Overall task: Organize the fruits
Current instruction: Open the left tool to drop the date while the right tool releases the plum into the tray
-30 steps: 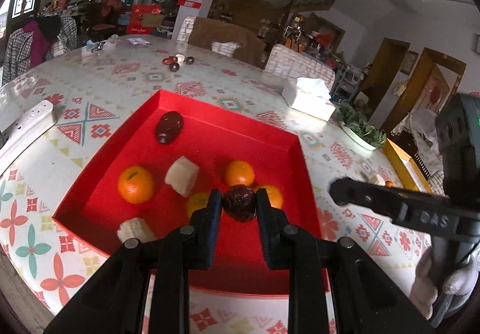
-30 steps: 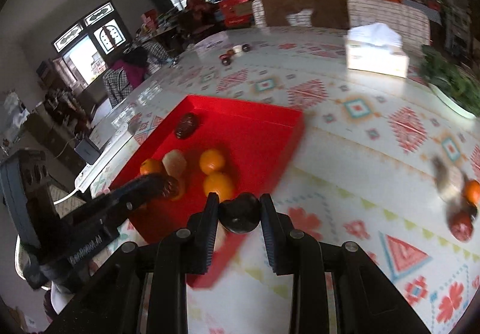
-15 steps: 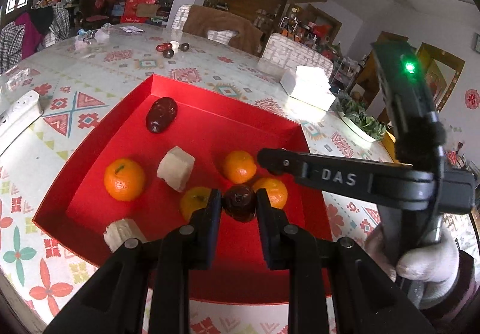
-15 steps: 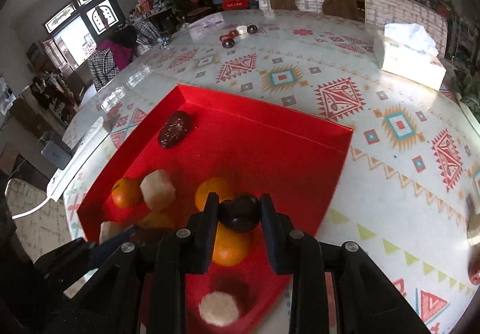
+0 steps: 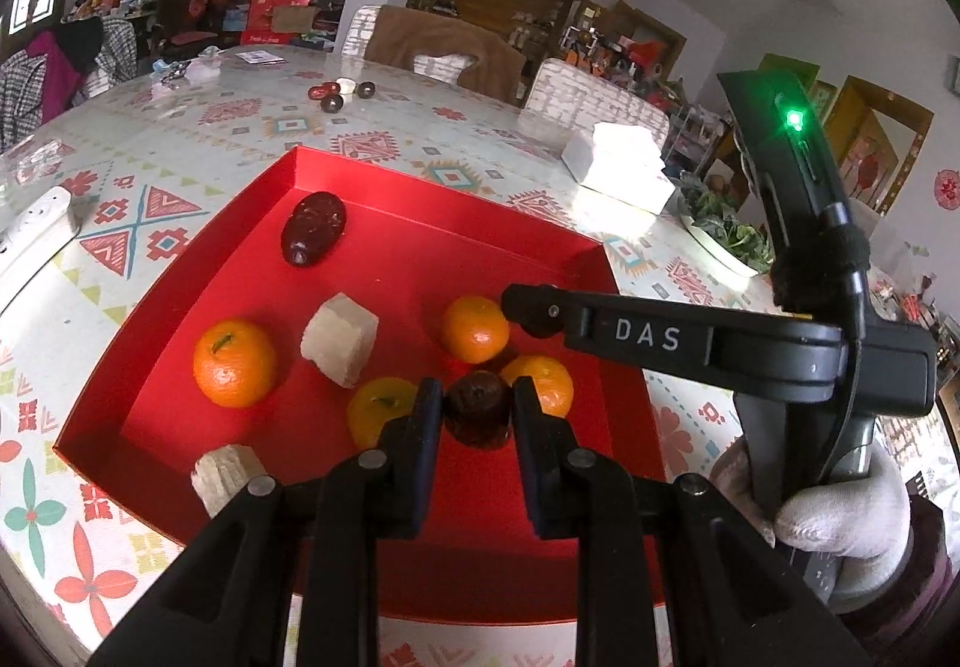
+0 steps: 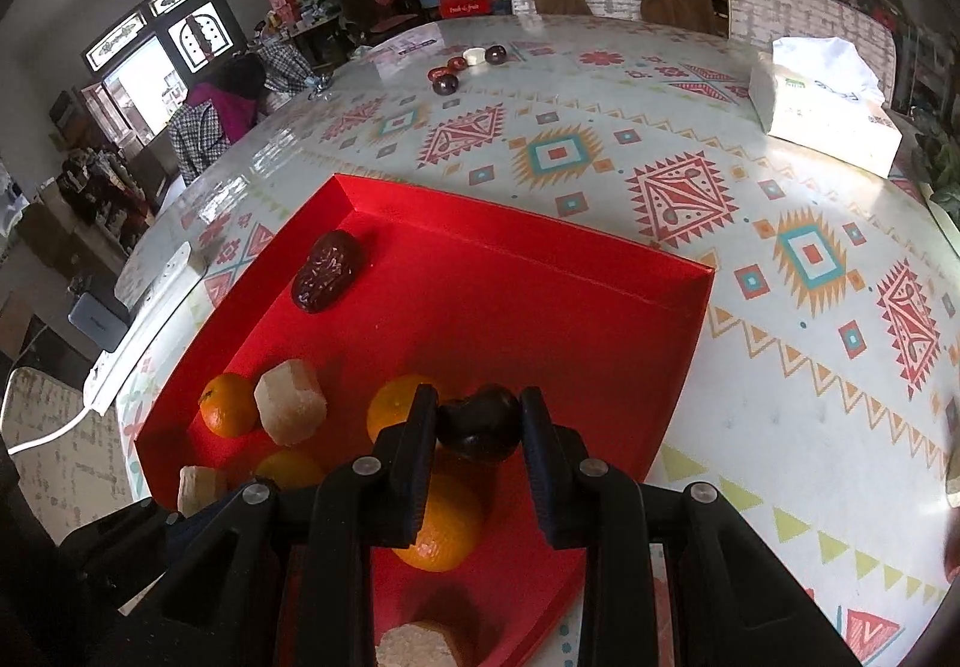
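"DAS" in white letters on the side of the right tongs (image 5: 523, 312) arm; green LED lit on the handle above it. Print on the tissue box (image 6: 828, 109) is too blurred to read

Landmark: red tray (image 5: 456, 232) on the patterned counter (image 6: 660, 175)

Left tongs (image 5: 478, 410) clenched on a dark brown round fruit (image 5: 478, 408), over the near part of the tray. Right tongs (image 6: 478, 421) clenched on a dark glossy fruit (image 6: 480, 423), over the tray's near right area, coming in from the right; white-gloved hand (image 5: 840, 511) grips the handle

In the tray: wrinkled red date (image 5: 313, 236) near the far left corner, oranges (image 5: 235, 364) across the middle, pale cut chunks (image 5: 339, 331) between them and at the near left edge. One orange (image 6: 441, 529) sits directly under the right tongs, partly blocked

Beyond the tray, far side of the counter: small cluster of dark fruits (image 6: 447, 82) with a white round piece. Tissue box off the tray's far right corner, plate of greens (image 5: 729, 241) just past it. White power strip (image 5: 30, 235) left of the tray
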A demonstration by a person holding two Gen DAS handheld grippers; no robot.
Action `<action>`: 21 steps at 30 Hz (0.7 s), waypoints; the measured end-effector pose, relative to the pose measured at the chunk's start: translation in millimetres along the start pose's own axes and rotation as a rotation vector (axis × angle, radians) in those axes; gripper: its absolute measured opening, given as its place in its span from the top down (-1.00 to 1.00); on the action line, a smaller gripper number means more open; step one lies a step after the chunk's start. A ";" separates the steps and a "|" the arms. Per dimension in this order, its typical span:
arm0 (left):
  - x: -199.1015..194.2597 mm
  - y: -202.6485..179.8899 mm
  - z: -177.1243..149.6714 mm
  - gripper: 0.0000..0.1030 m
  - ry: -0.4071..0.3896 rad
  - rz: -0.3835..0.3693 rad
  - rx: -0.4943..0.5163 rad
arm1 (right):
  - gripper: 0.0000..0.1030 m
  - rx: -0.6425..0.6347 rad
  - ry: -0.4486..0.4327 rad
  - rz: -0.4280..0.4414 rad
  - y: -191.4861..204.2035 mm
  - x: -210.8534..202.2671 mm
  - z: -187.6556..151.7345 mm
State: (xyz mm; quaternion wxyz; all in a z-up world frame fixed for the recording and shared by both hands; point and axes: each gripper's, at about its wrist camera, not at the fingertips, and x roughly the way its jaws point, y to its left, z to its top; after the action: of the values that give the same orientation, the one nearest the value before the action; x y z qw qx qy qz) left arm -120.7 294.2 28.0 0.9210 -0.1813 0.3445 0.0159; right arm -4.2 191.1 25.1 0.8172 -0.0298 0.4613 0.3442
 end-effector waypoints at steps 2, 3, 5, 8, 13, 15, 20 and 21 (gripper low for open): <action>-1.9 1.6 0.3 0.26 -0.007 0.001 -0.011 | 0.41 0.008 0.000 0.007 -1.6 0.7 0.9; -3.3 2.7 1.0 0.06 -0.014 0.002 -0.018 | 0.41 0.016 0.000 0.009 -2.9 0.4 1.2; -5.7 3.2 2.2 -0.06 -0.024 0.004 -0.025 | 0.40 0.030 -0.001 0.023 -5.2 -0.5 1.8; -7.2 2.8 3.2 -0.15 -0.024 0.006 -0.025 | 0.35 0.045 -0.009 0.038 -8.1 -4.3 1.2; -8.5 2.8 4.1 -0.21 -0.025 0.010 -0.023 | 0.17 0.041 -0.042 0.051 -6.7 -16.4 1.9; -9.6 1.8 4.5 -0.22 -0.026 0.016 -0.020 | 0.17 0.034 -0.052 0.045 -4.7 -20.6 2.1; -17.7 -3.0 4.8 -0.28 -0.040 0.029 -0.011 | 0.16 0.040 -0.077 0.051 -5.3 -33.0 0.4; -19.8 -4.0 4.6 -0.35 -0.044 0.035 -0.009 | 0.16 0.042 -0.080 0.049 -5.8 -35.1 -0.6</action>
State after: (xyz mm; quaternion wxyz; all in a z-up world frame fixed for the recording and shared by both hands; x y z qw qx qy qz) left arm -132.3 293.9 45.3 0.9272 -0.1788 0.3271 0.0378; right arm -13.0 167.7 50.4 0.8269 0.0124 0.4357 0.3554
